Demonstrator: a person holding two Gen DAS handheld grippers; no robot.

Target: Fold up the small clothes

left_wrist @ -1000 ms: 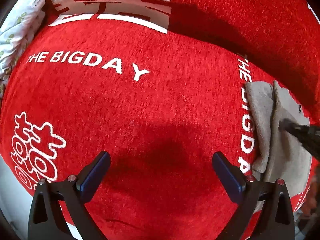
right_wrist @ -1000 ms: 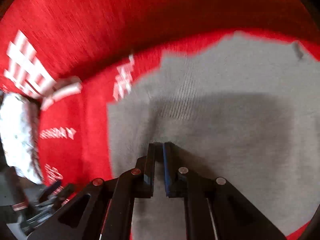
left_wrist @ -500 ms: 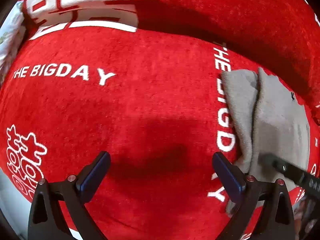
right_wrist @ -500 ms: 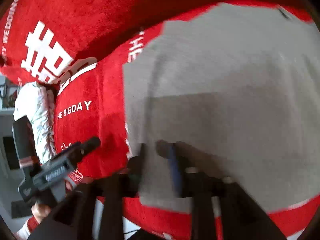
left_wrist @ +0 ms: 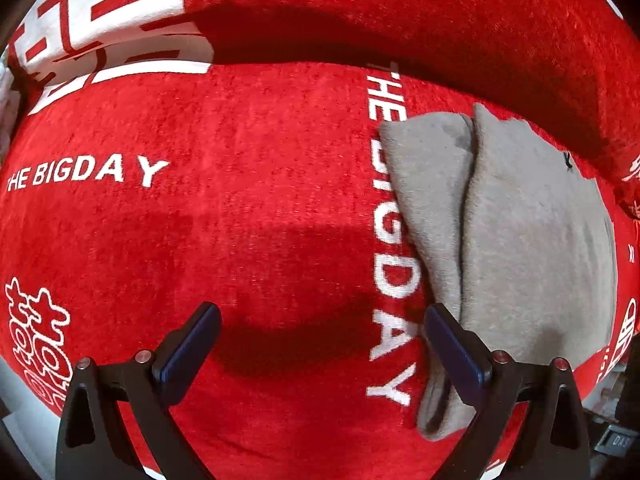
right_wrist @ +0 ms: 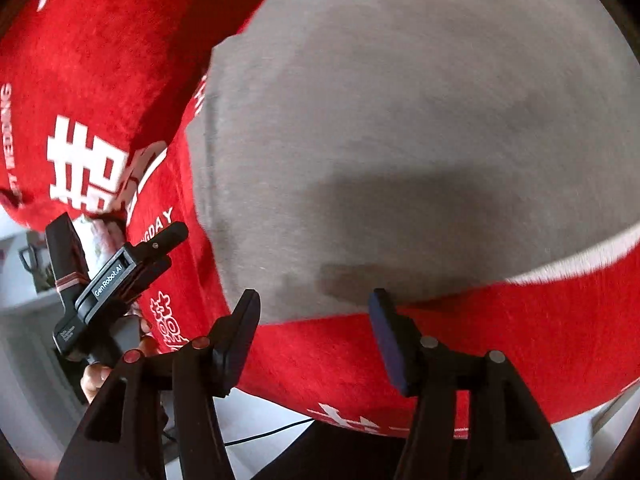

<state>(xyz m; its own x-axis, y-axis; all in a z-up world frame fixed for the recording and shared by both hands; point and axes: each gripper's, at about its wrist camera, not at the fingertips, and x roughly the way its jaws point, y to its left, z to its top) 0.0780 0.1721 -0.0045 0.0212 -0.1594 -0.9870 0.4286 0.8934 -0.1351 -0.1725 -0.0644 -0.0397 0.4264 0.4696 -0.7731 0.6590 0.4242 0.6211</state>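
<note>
Underneath everything, a plush red cover [left_wrist: 248,208] with a short, velvety nap is draping over the surface and rising into a raised back part at the far side, where it is sitting in deep shadow; white floor and a thin dark cable are showing past its near edge in the right wrist view. White lettering is running across the red pile — "THE BIGDAY" [left_wrist: 86,172] level on the left and again turned on end beside the garment, with large blocky white characters [left_wrist: 108,28] at the upper left and smaller outlined ones near the edge. The grey garment [left_wrist: 532,240] is lying on the cover as a soft, matte, fleecy rectangle, folded, its layered edges stacking along the left side. The left claw [left_wrist: 320,344] is hanging over bare red fabric with its jaws wide apart and empty, its right finger passing in front of the garment's edge. The right claw [right_wrist: 314,328] is opening — nothing is between its dark blue pads, which are sitting at the garment's near edge. In that view the left tool's body is reading "GenRobot.AI" [right_wrist: 107,281], gripped by a hand [right_wrist: 96,376].
</note>
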